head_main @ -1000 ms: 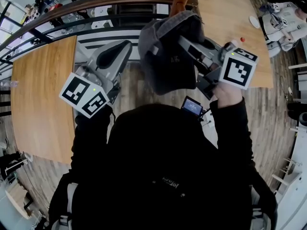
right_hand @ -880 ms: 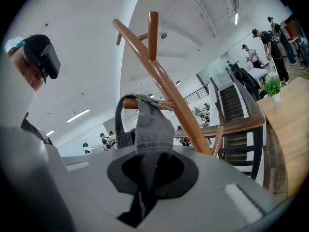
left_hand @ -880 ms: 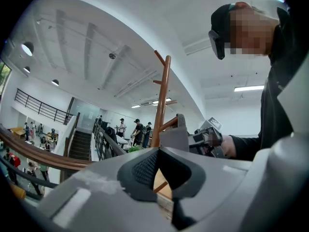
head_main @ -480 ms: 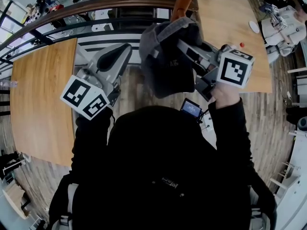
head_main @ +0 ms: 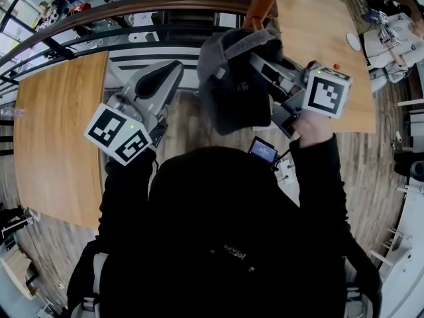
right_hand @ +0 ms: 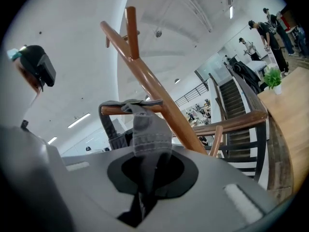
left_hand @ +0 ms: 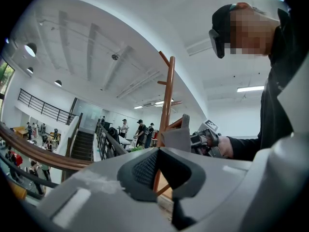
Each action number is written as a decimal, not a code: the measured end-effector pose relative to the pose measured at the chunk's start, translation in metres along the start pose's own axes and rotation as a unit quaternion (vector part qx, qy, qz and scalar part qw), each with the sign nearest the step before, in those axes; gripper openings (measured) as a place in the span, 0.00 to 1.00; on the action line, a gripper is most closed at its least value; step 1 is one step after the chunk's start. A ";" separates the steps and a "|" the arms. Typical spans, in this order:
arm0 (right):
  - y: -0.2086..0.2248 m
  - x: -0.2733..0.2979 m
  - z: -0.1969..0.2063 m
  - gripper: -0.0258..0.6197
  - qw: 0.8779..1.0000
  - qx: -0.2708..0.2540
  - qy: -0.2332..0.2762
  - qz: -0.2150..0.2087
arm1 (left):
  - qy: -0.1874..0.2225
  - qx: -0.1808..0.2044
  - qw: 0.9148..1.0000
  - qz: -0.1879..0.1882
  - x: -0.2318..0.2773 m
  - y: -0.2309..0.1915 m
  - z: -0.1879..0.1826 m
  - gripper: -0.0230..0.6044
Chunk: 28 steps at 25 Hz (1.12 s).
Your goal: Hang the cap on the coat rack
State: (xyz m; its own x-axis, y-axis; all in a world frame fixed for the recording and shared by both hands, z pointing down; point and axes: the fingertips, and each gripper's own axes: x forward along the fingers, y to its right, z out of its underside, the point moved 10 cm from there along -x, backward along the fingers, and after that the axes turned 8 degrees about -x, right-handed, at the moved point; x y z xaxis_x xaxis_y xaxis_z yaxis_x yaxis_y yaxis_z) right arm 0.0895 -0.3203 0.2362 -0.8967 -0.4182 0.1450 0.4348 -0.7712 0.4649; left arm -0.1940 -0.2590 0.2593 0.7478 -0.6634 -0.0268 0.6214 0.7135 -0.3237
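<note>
**A:** While the cap (head_main: 233, 88) is up by the coat rack (head_main: 260, 2), what's the right gripper (head_main: 260, 63) doing?

**B:** Jaws clamped on it. In the right gripper view, a fold of grey cap (right_hand: 146, 129) fabric runs down into the right gripper (right_hand: 144, 180) and is pinched there. No gap visible.

**A:** Where's the cap relative to the rack?

**B:** Held in the air, right at the coat rack (right_hand: 161, 98). Cap fabric crosses over a short side peg (right_hand: 113, 110) branching off the pole. Can't tell whether it's bearing on the peg or just in front of it. From the head view, the cap's top edge sits just below the pole.

**A:** Left gripper (head_main: 172, 70)?

**B:** Empty. In its own view, the left gripper (left_hand: 157, 170) pads stand a little apart and the coat rack (left_hand: 167, 100) pole shows through the gap. Nothing between them. It's off to the left of the cap, not touching it, over the gap between the wooden table (head_main: 53, 144) and the railing (head_main: 132, 8).

**A:** Does the left view see the other side?

**B:** Yes, the cap (left_hand: 177, 134) and the right gripper (left_hand: 194, 140) show beside the pole.
</note>
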 end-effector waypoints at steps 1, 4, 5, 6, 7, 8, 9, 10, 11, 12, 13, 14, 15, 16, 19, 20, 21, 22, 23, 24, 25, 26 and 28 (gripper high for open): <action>0.001 0.000 0.002 0.08 1.000 0.006 -0.001 -0.004 | 0.000 0.000 1.000 0.000 -0.001 0.003 0.000 0.04; 0.002 0.000 0.004 0.08 1.000 0.015 -0.002 -0.010 | 0.001 0.009 1.000 0.013 -0.001 0.013 -0.002 0.04; 0.002 0.000 0.004 0.08 1.000 0.015 -0.002 -0.010 | 0.002 0.018 0.999 0.030 -0.001 0.019 -0.004 0.04; 0.002 0.000 0.004 0.08 1.000 0.016 -0.002 -0.010 | 0.004 0.030 0.998 0.056 -0.001 0.027 -0.006 0.04; 0.002 0.000 0.004 0.08 1.000 0.015 -0.001 -0.009 | 0.008 0.043 0.995 0.090 -0.001 0.038 -0.009 0.04; 0.002 0.000 0.004 0.08 1.000 0.015 -0.001 -0.009 | 0.010 0.057 0.990 0.126 0.001 0.051 -0.013 0.04; 0.002 0.000 0.004 0.08 1.000 0.015 0.000 -0.008 | 0.010 0.073 0.985 0.158 0.003 0.064 -0.018 0.04; 0.002 0.000 0.004 0.08 1.000 0.014 0.000 -0.008 | 0.004 0.094 0.980 0.178 0.008 0.077 -0.023 0.04; 0.002 0.000 0.003 0.08 1.000 0.014 0.000 -0.008 | -0.008 0.122 0.976 0.182 0.014 0.088 -0.027 0.04; 0.001 0.000 0.003 0.08 1.000 0.014 0.001 -0.007 | -0.020 0.152 0.973 0.171 0.021 0.096 -0.031 0.04; 0.001 0.000 0.003 0.08 1.000 0.014 0.001 -0.007 | -0.028 0.176 0.973 0.150 0.028 0.103 -0.035 0.04; 0.001 0.000 0.003 0.08 1.000 0.014 0.001 -0.008 | -0.031 0.190 0.973 0.129 0.035 0.108 -0.039 0.04; 0.001 0.001 0.003 0.08 1.000 0.014 0.002 -0.008 | -0.031 0.198 0.973 0.118 0.041 0.114 -0.043 0.04; 0.001 0.001 0.003 0.08 1.000 0.015 0.002 -0.008 | -0.037 0.207 0.971 0.115 0.047 0.120 -0.044 0.04; 0.001 0.001 0.004 0.08 1.000 0.016 0.002 -0.010 | -0.105 0.245 0.958 0.103 0.064 0.132 -0.033 0.04; 0.001 0.001 0.004 0.08 1.000 0.017 0.002 -0.011 | -0.118 0.255 0.955 0.092 0.068 0.131 -0.031 0.04; 0.001 0.001 0.004 0.08 1.000 0.017 0.002 -0.012 | -0.118 0.263 0.954 0.077 0.070 0.129 -0.031 0.04; 0.001 0.001 0.004 0.08 1.000 0.018 0.003 -0.012 | -0.110 0.272 0.954 0.060 0.071 0.126 -0.034 0.04; 0.001 0.001 0.004 0.08 1.000 0.018 0.003 -0.012 | -0.097 0.282 0.954 0.044 0.070 0.123 -0.040 0.04; 0.001 0.001 0.004 0.08 1.000 0.019 0.004 -0.011 | -0.083 0.288 0.953 0.032 0.070 0.121 -0.045 0.04; 0.001 0.001 0.004 0.08 1.000 0.020 0.005 -0.009 | -0.068 0.291 0.954 0.027 0.069 0.119 -0.051 0.04; 0.001 0.000 0.004 0.08 1.000 0.021 0.006 -0.006 | -0.054 0.290 0.955 0.026 0.068 0.117 -0.056 0.04; 0.001 -0.001 0.003 0.08 1.000 0.021 0.009 0.002 | -0.027 0.284 0.958 0.022 0.066 0.112 -0.065 0.04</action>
State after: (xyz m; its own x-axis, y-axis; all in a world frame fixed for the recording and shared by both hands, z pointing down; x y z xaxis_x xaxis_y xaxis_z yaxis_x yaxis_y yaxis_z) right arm 0.0907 -0.3196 0.2392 -0.8934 -0.4300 0.1304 0.4336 -0.7487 0.5015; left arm -0.0903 -0.2377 0.1596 0.7781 -0.6276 0.0249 0.6042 0.7588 0.2433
